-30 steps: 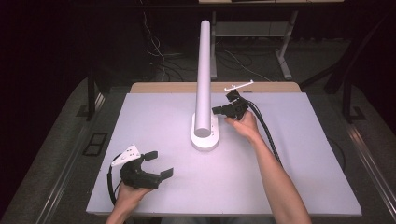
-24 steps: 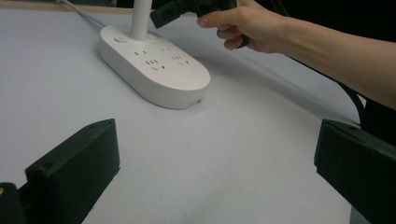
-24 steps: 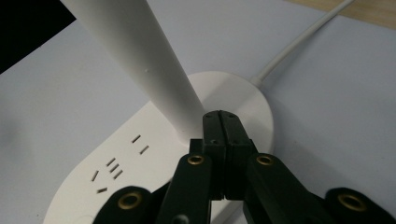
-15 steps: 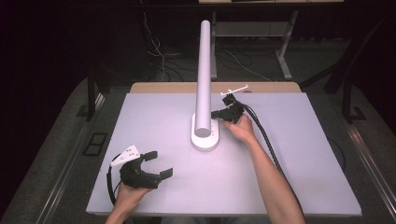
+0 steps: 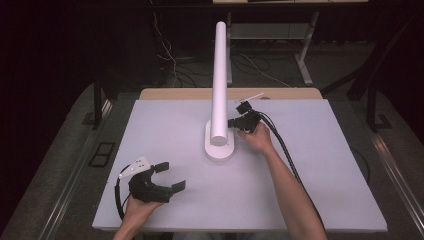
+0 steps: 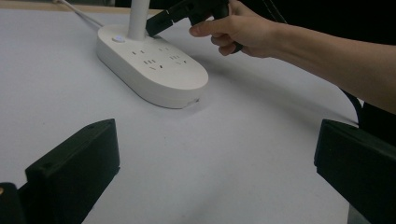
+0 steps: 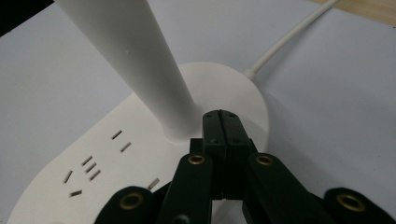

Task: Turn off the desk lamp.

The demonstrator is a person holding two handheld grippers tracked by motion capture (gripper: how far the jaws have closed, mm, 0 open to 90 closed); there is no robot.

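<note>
1. A smooth white oval power strip base with slotted sockets lies near the middle of the matte pale table; a round white post rises from its far end.
2. The right gripper has its black jaws pressed together, empty, tips just beside the post's foot above the base.
3. The left gripper rests at the near-left of the table, jaws spread wide, well apart from the strip.
4. A white cord leaves the base's far end.

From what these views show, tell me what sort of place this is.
Probably a lab or workshop recording station: a bare pale foam-topped table, loose cables on the dark floor, and a white oval socket base with an upright post.
</note>
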